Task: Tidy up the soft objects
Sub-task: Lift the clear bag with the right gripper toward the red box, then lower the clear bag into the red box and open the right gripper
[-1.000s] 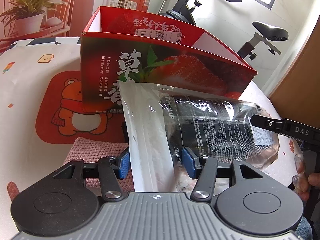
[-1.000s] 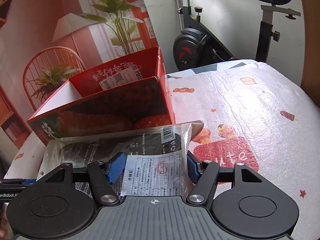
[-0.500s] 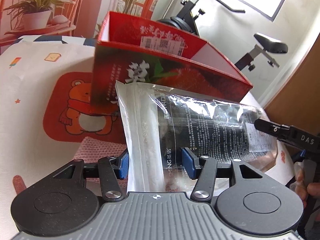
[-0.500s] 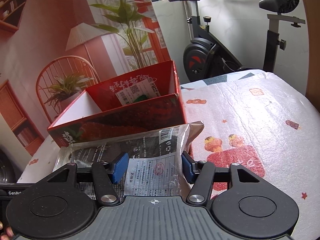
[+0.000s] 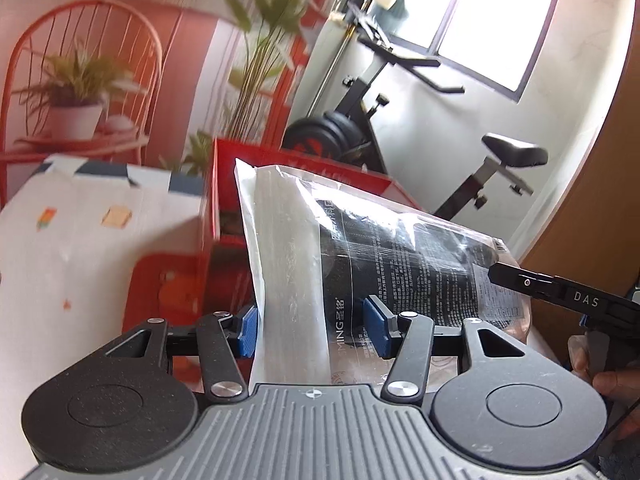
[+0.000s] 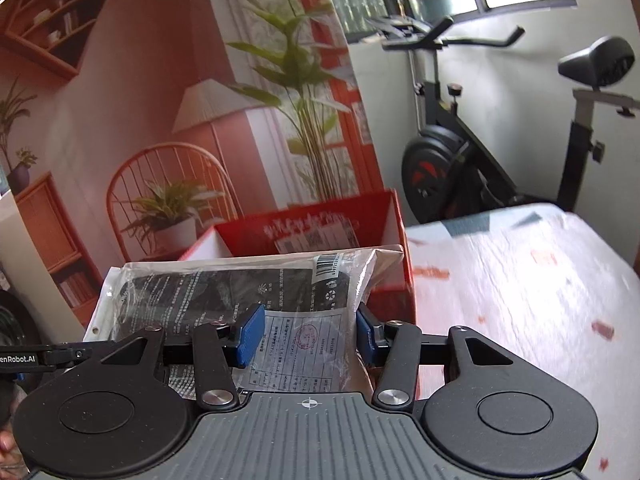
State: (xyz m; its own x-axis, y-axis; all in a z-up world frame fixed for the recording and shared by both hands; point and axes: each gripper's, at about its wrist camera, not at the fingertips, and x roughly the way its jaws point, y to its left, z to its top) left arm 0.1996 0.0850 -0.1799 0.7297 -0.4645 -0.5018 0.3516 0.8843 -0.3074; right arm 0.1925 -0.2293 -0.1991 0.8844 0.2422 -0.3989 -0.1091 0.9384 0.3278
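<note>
A clear plastic bag [image 5: 420,264] with a dark folded garment inside hangs in the air between both grippers. My left gripper [image 5: 312,332] is shut on its white end. My right gripper [image 6: 308,336] grips the other end of the bag [image 6: 224,292], over the paper label; its jaws are still closing and crumple the bag's edge. The open red strawberry box [image 6: 304,224] stands just behind and below the bag, also in the left wrist view [image 5: 218,216]. The other gripper's finger shows at the edge of each view.
The table [image 6: 520,300] has a white cloth with red cartoon prints and stretches out to the right of the box. An exercise bike [image 6: 460,168] stands beyond the table. A hand [image 5: 612,384] holds the right gripper's handle.
Both grippers have risen with the bag, so the box and table now sit lower in view. The right jaws have narrowed on the bag. The pink knitted piece has dropped out of sight.
</note>
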